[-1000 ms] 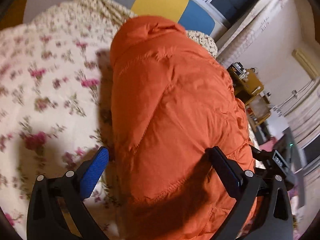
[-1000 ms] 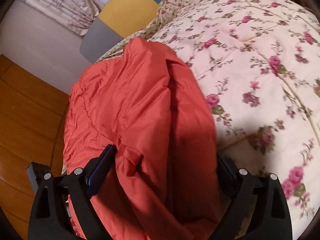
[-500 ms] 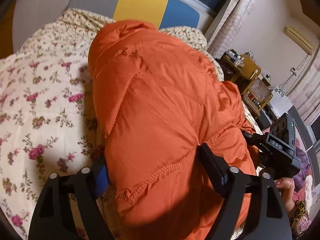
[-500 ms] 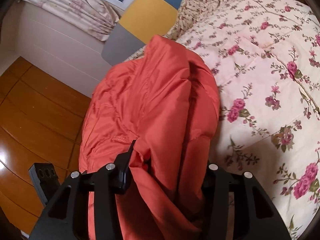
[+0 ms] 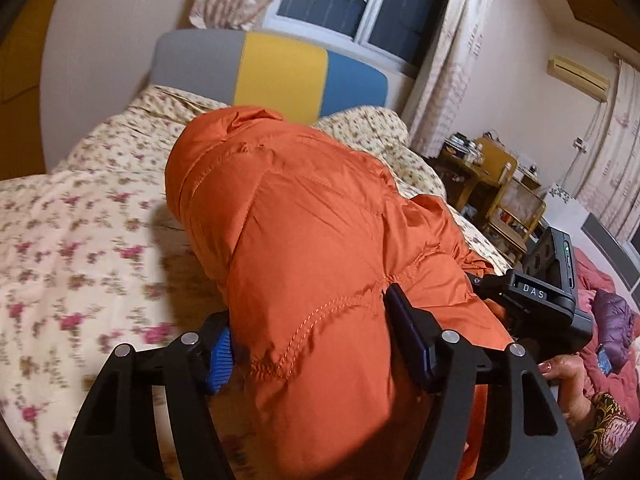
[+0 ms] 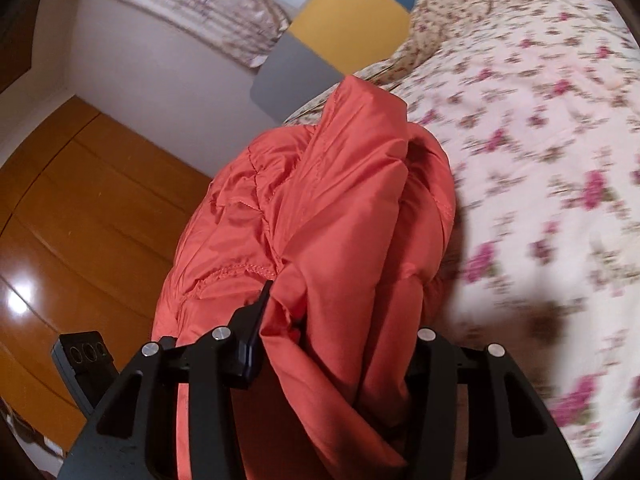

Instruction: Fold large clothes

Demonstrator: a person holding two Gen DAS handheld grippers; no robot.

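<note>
An orange quilted puffer jacket [image 5: 312,240] is seen bunched on a floral quilt [image 5: 80,240] covering a bed; its far end lies toward 12 o'clock, near the grey, yellow and blue headboard [image 5: 280,76].

Left gripper [image 5: 308,336]: jaws are closing, with a thick fold of the jacket between them. The blue pad at 8 o'clock and the dark pad at 4 o'clock are both pressed against the fabric, so the fold is pinched. The padding bulges above the jaws.

Right gripper [image 6: 336,320]: a gathered bundle of the same jacket [image 6: 332,208] is clamped between the jaws. The left finger [image 6: 256,332] is pushed into the fabric; the right finger is hidden by the cloth. In this view the jacket hangs over the bed edge toward the wooden floor [image 6: 80,220] at 9 o'clock, with the quilt [image 6: 540,160] lying from 1 to 4 o'clock.

In the left wrist view, the right gripper's body [image 5: 548,292] is seen at 3 o'clock, held by a hand [image 5: 568,384] with a patterned sleeve. A window [image 5: 360,4] with curtains is noted at 12 o'clock, a cluttered wooden shelf [image 5: 496,184] at 2 o'clock.

Quilt pattern is blurred in both views.
</note>
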